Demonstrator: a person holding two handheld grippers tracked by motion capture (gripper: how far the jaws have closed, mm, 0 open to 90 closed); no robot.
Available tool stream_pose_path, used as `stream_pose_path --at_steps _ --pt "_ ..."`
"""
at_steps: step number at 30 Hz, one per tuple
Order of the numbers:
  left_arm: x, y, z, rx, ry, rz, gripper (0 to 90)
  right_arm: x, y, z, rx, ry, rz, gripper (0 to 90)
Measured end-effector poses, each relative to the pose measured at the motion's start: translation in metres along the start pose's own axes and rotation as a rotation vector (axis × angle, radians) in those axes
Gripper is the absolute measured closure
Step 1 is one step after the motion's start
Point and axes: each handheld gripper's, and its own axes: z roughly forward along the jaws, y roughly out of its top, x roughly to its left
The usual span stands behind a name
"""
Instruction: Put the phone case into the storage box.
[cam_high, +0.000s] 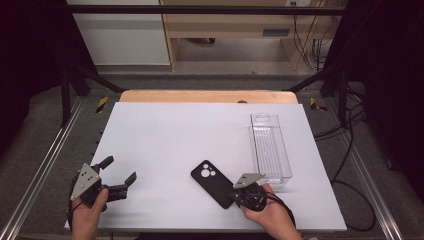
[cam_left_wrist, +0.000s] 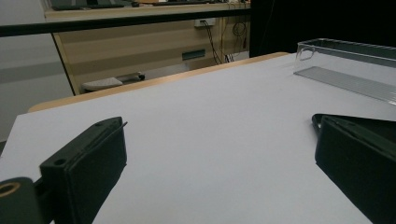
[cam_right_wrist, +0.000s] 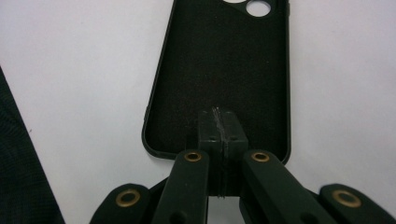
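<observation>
A black phone case (cam_high: 212, 181) lies open side up on the white table top (cam_high: 175, 135), near the front, with its camera holes at the far end. My right gripper (cam_high: 231, 196) is at the case's near end, held by a hand. In the right gripper view its jaws are pressed together, and the right gripper (cam_right_wrist: 219, 122) has its tips over the inside of the case (cam_right_wrist: 224, 60), just past the near rim. My left gripper (cam_high: 119, 170) stands open at the front left, well clear of the case, and the left gripper (cam_left_wrist: 219, 154) has only bare table between its jaws.
A clear, empty, oblong plastic box (cam_high: 253, 135) stands on the right side of the table, its long side running front to back; the box (cam_left_wrist: 345, 56) also appears at upper right of the left gripper view. Metal frame rails flank the table. Wooden furniture and cables stand behind.
</observation>
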Motion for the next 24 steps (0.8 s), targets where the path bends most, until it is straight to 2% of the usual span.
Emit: stream_pose_path --at_steps 6,7,8,9,10,13,14,17,21,24 --pt "0.000 0.000 0.000 -0.003 0.001 0.001 2.1 0.002 -0.004 -0.003 -0.007 -0.027 -0.008 86.7" --pt "0.000 0.001 0.000 -0.002 0.000 0.002 2.1 0.003 -0.003 -0.005 -0.044 -0.033 -0.002 83.8" --pt "-0.001 0.001 0.001 -0.001 -0.001 0.003 2.1 0.003 -0.003 -0.005 -0.044 -0.033 -0.002 83.8" --pt "-0.001 0.001 0.001 -0.001 -0.001 0.005 2.1 0.003 -0.002 -0.006 -0.069 -0.026 0.000 81.2" --pt "-0.001 0.001 0.001 0.001 -0.001 0.005 2.1 0.005 0.001 -0.009 -0.116 -0.030 0.007 73.4" --pt "-0.001 0.001 0.001 -0.001 -0.002 0.006 2.1 0.007 0.003 -0.010 -0.162 -0.047 0.017 54.2" --pt "0.000 0.001 0.001 -0.001 -0.001 0.006 2.1 0.008 0.004 -0.010 -0.170 -0.053 0.021 45.9" --pt "0.000 0.001 0.001 -0.004 0.000 0.001 2.0 0.008 0.006 -0.007 -0.181 -0.078 0.047 30.4" --pt "-0.001 0.001 0.001 -0.005 -0.002 0.005 2.0 0.009 0.007 -0.004 -0.194 -0.086 0.081 15.6" --pt "-0.001 0.001 0.001 -0.003 -0.005 0.006 2.0 0.010 0.008 -0.001 -0.195 -0.096 0.095 9.2"
